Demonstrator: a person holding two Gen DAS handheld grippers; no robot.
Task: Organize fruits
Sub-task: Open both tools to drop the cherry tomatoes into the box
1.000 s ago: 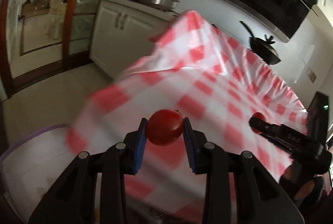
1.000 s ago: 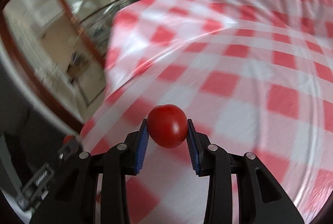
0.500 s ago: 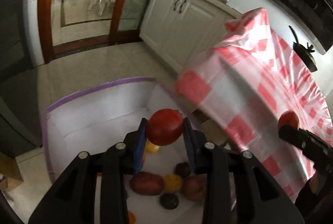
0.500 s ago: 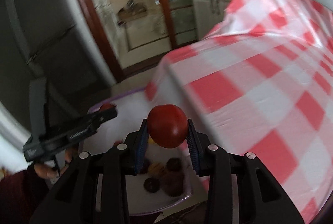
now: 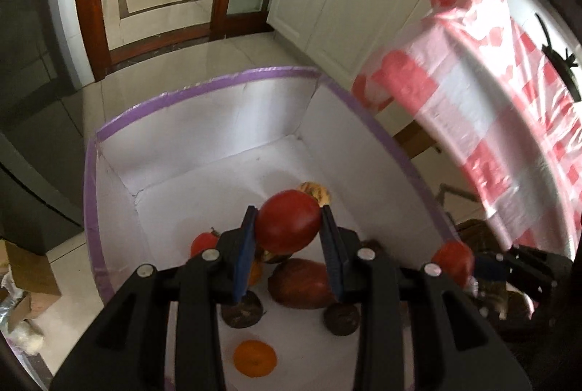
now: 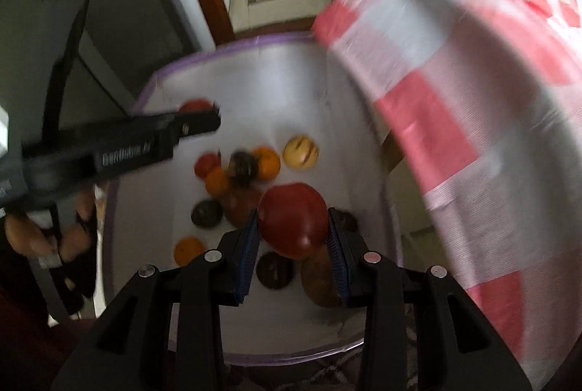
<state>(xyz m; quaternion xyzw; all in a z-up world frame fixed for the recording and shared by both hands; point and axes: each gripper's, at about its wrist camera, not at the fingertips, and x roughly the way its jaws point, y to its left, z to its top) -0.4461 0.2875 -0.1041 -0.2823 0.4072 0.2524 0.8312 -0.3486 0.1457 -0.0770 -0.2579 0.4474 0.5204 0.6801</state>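
Left wrist view first: the left gripper (image 5: pixel 289 247) is clamped on a red tomato (image 5: pixel 288 222), held above the middle of the white bin (image 5: pixel 203 122) with the purple rim. Below it on the bin floor lie a small tomato (image 5: pixel 203 243) at the left, a brown fruit (image 5: pixel 302 283), two dark fruits and an orange (image 5: pixel 254 357) nearer the front edge. At the bin's right edge the right gripper's tomato (image 5: pixel 453 262) shows, and beyond it the checked tablecloth (image 5: pixel 483 107).

Right wrist view: the left gripper reaches in from the left over the bin's far corner. The right gripper (image 6: pixel 293 254) grips its own tomato (image 6: pixel 293 225) over the bin's near right part, above a dark fruit and a brown one; a striped yellow fruit (image 6: pixel 301 151) lies further in.

The step in hand looks like the drop into the bin. Next, each gripper should lower toward a bare patch of floor and open, so the tomatoes do not fall hard on the fruit beneath.
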